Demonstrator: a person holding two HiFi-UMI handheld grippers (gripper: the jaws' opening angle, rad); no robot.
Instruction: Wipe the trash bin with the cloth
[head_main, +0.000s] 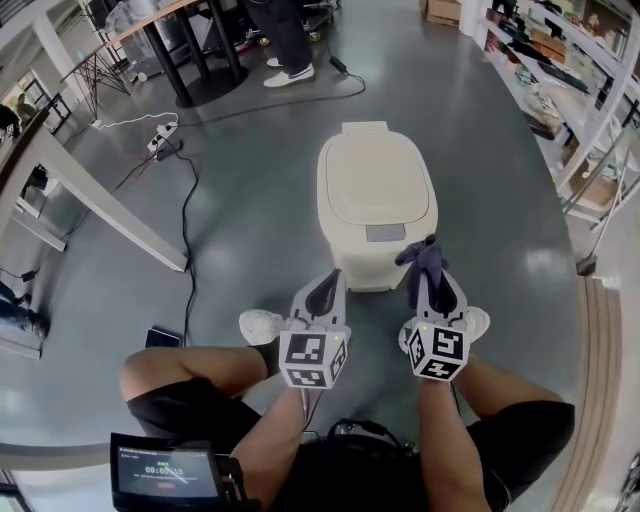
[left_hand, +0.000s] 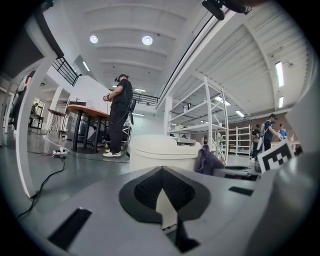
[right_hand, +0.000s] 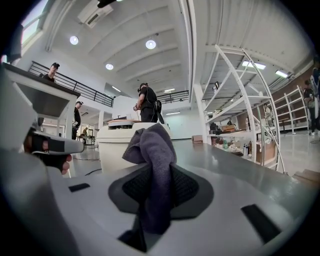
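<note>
While the cloth (head_main: 425, 255) is clamped by the right gripper (head_main: 428, 290) and the left gripper (head_main: 325, 290) is closed empty, the bin (head_main: 375, 190) on the floor (head_main: 250, 180) just ahead is best wiped flat.

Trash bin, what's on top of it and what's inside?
On top of the trash bin sits only its closed cream lid with a grey panel. The lid hides whatever is inside. The purple cloth is in the right claw, in front.

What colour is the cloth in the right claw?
The cloth is a dark greyish purple, clearest in the right gripper view.
</note>
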